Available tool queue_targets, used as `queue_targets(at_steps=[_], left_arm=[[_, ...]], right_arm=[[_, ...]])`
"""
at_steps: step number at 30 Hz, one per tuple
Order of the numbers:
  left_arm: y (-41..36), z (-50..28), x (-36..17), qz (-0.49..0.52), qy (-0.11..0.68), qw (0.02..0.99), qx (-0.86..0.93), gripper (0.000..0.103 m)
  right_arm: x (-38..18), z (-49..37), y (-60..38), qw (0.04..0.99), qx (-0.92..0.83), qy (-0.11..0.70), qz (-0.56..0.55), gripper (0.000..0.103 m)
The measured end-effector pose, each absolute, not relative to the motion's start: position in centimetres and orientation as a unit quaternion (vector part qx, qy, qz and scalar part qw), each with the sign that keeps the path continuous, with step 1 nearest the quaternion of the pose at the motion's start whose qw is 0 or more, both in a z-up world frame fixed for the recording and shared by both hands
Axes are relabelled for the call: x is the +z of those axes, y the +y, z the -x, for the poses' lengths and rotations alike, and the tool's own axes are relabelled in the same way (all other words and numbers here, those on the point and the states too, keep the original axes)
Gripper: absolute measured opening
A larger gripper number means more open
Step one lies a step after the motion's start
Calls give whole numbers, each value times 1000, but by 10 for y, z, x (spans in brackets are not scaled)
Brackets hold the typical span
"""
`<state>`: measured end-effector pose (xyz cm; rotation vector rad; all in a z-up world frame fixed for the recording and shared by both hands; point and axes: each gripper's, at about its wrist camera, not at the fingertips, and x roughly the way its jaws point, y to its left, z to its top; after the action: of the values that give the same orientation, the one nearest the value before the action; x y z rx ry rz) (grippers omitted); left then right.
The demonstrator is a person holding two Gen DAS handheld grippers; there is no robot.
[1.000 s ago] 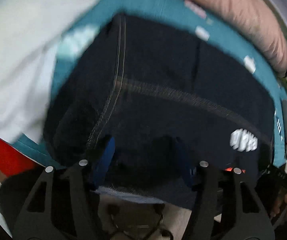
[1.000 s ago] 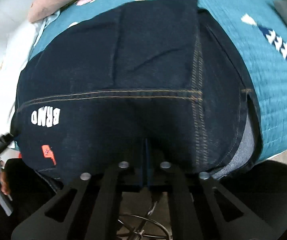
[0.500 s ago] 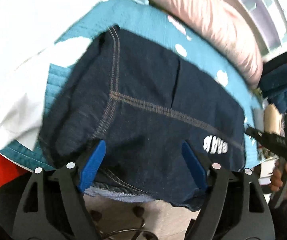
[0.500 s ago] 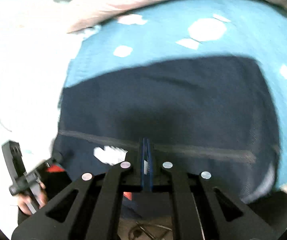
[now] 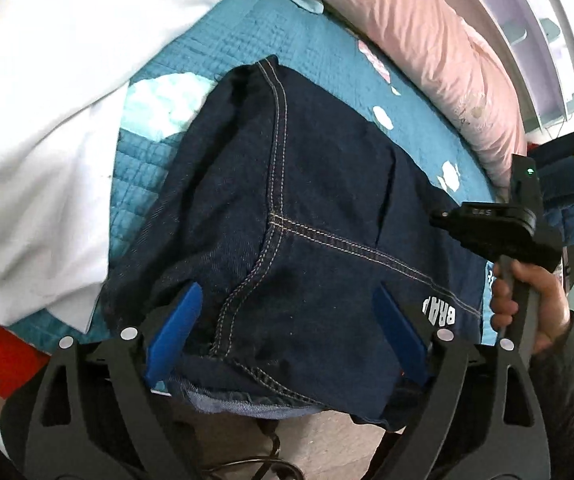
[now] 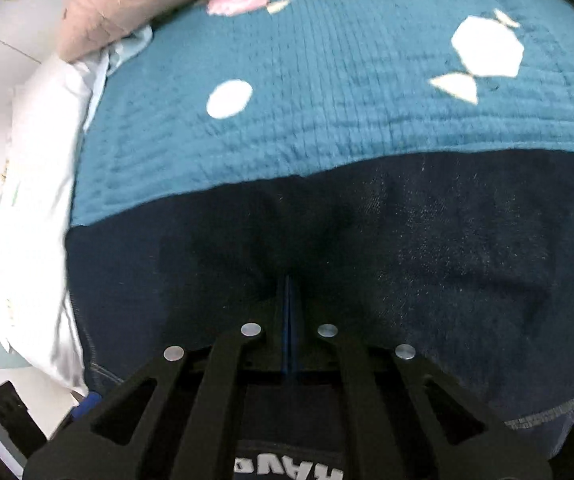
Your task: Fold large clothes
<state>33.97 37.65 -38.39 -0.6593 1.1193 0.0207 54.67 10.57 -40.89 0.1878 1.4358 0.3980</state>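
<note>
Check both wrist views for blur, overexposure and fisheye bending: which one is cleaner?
Left wrist view: sharp, the stitching on the folded jeans reads clearly; the white bedding is blown out and the edges bow. Right wrist view: softer, smeared by motion, the quilt ribbing and its white patches fuzzy; the dark denim shows almost no detail around the right tongs.

Teal quilted bedspread (image 6: 327, 92), pink pillow (image 5: 427, 52), white sheet (image 5: 39, 112), bright daylight

My left gripper (image 5: 287, 332) pointed steeply down over the jeans (image 5: 307, 200), jaws opening, pads clear of denim. My right gripper (image 6: 289, 280) was fully closed above them.
</note>
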Motion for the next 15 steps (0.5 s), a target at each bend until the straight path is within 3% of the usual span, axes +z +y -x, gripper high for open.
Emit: queue_targets(at_steps=[9, 15], left_arm=[[386, -337, -378, 330, 519, 789, 5, 89], [408, -335, -368, 355, 504, 787, 21, 89]], right_arm=[[-379, -491, 88, 733, 197, 650, -45, 3], [-394, -448, 74, 725, 201, 657, -47, 0]])
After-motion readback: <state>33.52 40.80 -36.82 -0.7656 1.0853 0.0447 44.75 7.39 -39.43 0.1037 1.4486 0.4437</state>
